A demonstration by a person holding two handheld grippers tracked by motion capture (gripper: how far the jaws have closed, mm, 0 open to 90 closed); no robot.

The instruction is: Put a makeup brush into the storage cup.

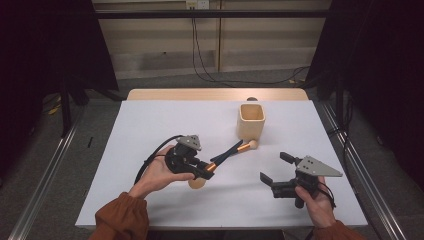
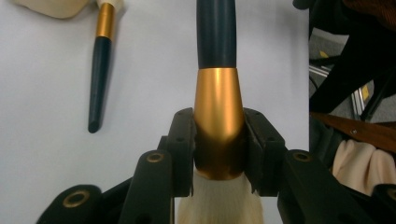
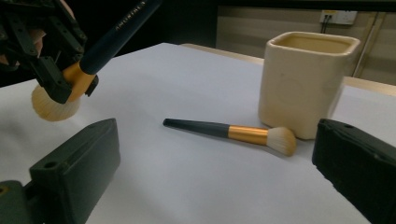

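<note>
Most of the desk (image 1: 150,125) lies bare on its left and near sides, open for any pass. The cup (image 1: 250,121) stands toward the far right with a small brush (image 1: 239,148) lying against its foot, handle pointing toward the middle, so that corner is crowded. The left hand-held gripper (image 1: 206,169), clamped on the big brush (image 1: 224,155), holds the centre, while the right hand-held gripper (image 1: 276,167) hangs wide-jawed well apart, bare desk between it and the small brush.

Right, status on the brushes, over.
Left gripper shut on big brush, lifted. Right gripper open, empty. Small brush lies against cup. Nothing blocking.
</note>
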